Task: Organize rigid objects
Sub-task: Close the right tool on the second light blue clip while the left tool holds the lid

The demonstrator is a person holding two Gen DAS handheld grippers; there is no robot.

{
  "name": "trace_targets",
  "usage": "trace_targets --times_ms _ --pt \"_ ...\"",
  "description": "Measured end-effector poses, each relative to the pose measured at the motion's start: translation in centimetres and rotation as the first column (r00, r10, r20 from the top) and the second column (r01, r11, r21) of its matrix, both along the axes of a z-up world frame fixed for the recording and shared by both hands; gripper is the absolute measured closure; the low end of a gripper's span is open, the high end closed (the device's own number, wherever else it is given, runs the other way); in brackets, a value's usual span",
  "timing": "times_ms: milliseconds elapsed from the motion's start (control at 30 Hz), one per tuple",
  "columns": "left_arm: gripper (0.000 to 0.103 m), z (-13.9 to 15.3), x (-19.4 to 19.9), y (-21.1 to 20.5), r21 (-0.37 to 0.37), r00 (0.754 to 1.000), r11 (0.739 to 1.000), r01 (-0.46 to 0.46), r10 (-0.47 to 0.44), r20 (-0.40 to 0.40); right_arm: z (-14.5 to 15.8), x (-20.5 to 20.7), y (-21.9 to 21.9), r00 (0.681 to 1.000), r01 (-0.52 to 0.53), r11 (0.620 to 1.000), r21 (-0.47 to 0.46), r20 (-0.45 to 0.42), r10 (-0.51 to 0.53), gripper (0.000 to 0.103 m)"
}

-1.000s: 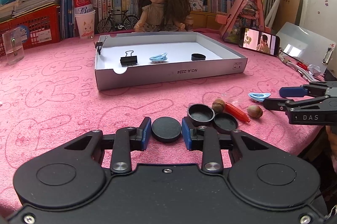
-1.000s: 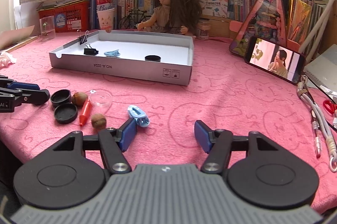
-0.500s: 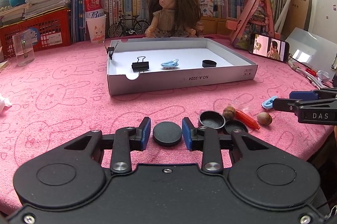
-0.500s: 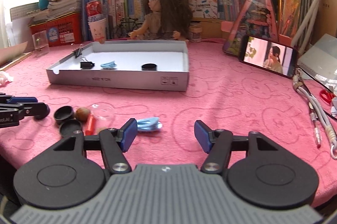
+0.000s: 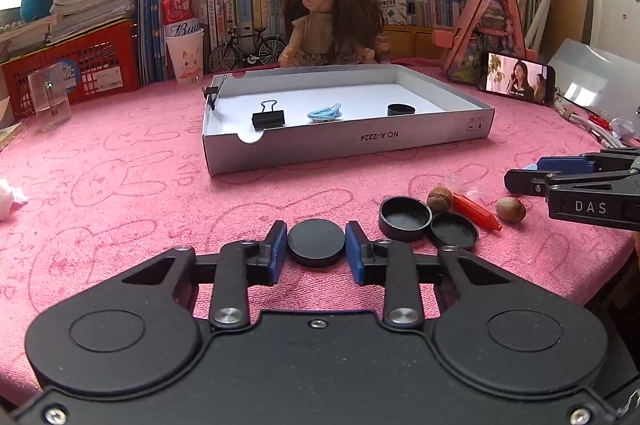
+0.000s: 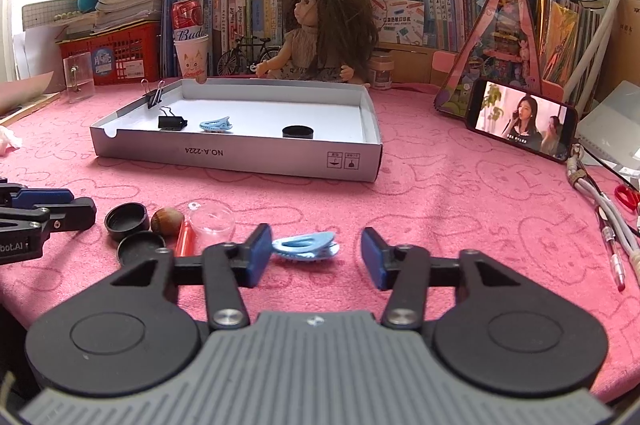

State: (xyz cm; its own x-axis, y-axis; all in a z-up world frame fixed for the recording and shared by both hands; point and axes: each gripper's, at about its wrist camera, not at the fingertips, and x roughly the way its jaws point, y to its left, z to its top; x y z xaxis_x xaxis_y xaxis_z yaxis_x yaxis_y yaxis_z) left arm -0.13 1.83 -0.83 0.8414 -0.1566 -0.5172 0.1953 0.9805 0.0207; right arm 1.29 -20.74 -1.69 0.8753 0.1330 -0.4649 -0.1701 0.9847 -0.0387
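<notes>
Black cap [image 5: 316,242] clamped in the left hand-held gripper [image 5: 316,249]; blue hair clip [image 6: 306,245] between the jaws of the right one [image 6: 316,257].

Both pads press the cap's sides, just above the pink bench [image 5: 120,185]. At about two o'clock from it sit two open black caps [image 5: 405,217], a nut [image 5: 439,199] and an orange piece [image 5: 478,212] — close together. The right hand-held gripper's jaws have just been closing (still apart): the clip touches the left pad, and a gap remains to the right one. At twelve o'clock stands the white box [image 6: 240,157], holding a binder clip [image 6: 172,122], another blue clip [image 6: 216,124] and a black ring [image 6: 297,132].
</notes>
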Motion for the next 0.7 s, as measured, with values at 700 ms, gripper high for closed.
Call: trace_targets --times_ms 700 --pt "0.074 1.0 0.9 0.8 -0.035 0.999 0.999 -0.04 0.04 0.005 0.1 -0.7 0.7 0.998 -0.001 0.997 -0.075 0.056 0.005 0.051"
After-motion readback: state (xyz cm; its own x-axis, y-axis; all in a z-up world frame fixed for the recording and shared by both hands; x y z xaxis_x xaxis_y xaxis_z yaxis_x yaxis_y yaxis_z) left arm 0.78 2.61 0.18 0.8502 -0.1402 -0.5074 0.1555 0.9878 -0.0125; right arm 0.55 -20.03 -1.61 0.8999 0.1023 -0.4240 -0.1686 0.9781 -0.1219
